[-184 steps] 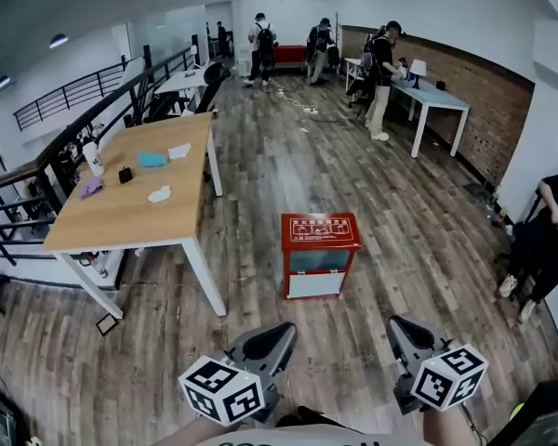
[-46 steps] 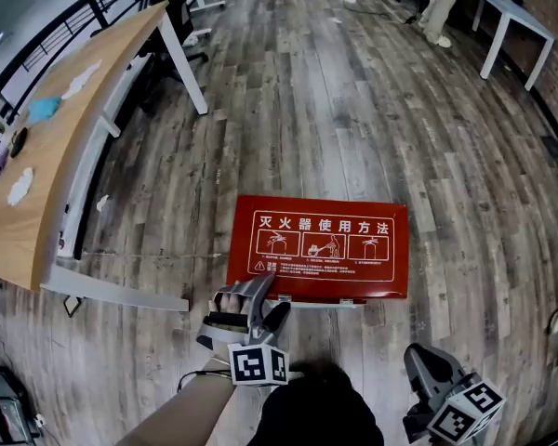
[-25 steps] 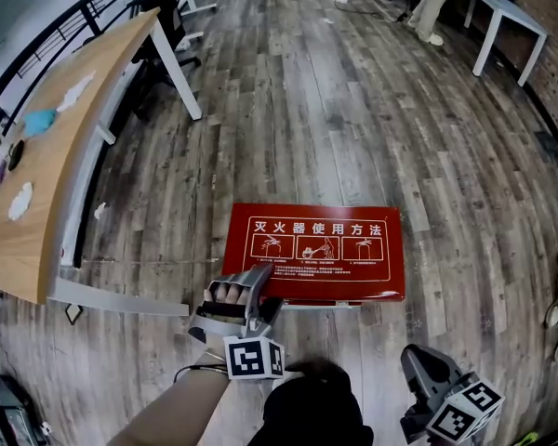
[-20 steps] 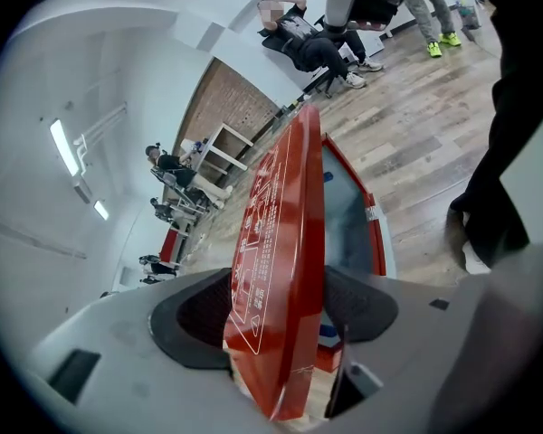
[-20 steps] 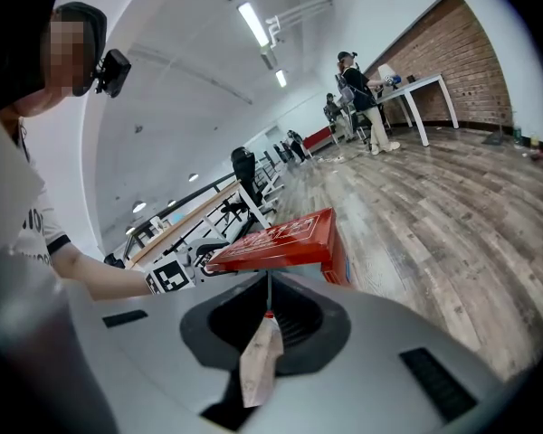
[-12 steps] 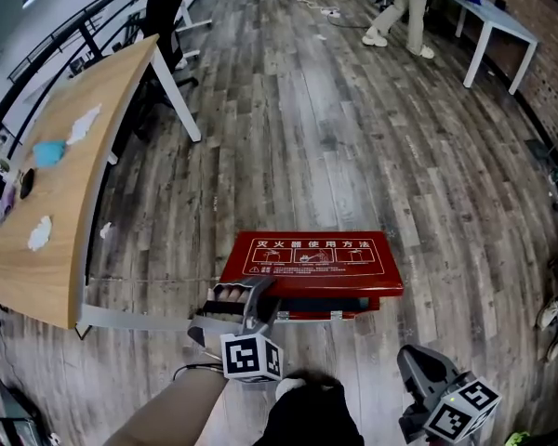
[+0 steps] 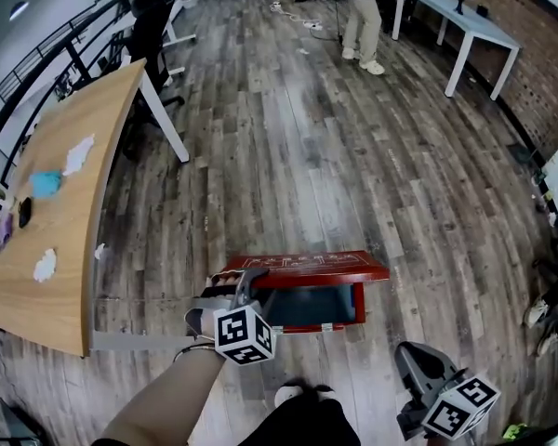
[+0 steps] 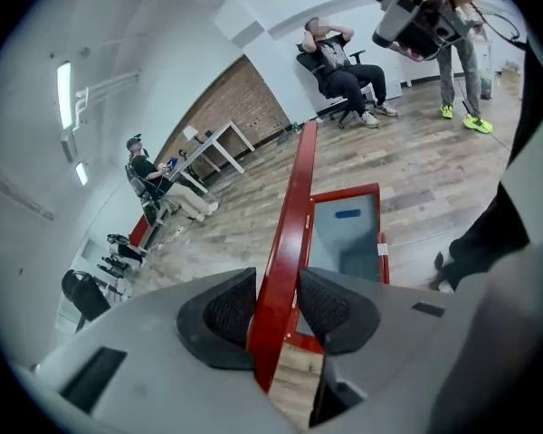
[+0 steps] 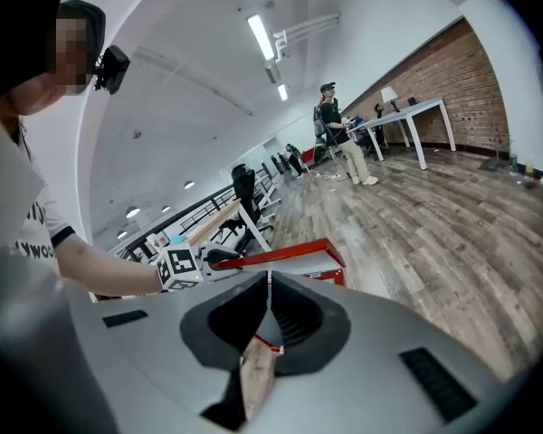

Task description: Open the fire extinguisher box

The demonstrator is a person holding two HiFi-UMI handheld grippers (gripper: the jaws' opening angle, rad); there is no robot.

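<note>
The red fire extinguisher box (image 7: 312, 307) stands on the wooden floor. Its red lid (image 7: 307, 266) is tilted up off the body, and the glass front shows beneath it. My left gripper (image 7: 245, 282) grips the lid's near left corner. In the left gripper view the lid's edge (image 8: 294, 206) runs between the two pads (image 8: 222, 310), which press on it; the jaws have just been closing on it. My right gripper (image 7: 417, 360) hangs at the lower right, away from the box, shut and holding nothing. In the right gripper view the lid (image 9: 290, 254) lies beyond its closed tips (image 9: 269, 307).
A long wooden table (image 7: 56, 221) with small items stands to the left of the box. A white table (image 7: 465, 21) and a standing person (image 7: 358, 17) are far back. A person's feet (image 7: 549, 309) are at the right edge. My own shoe (image 7: 293, 395) is just before the box.
The lid has swung up from lying flat, uncovering the box's glass front. My left gripper rose with the lid's corner. The right gripper also rose a little.
</note>
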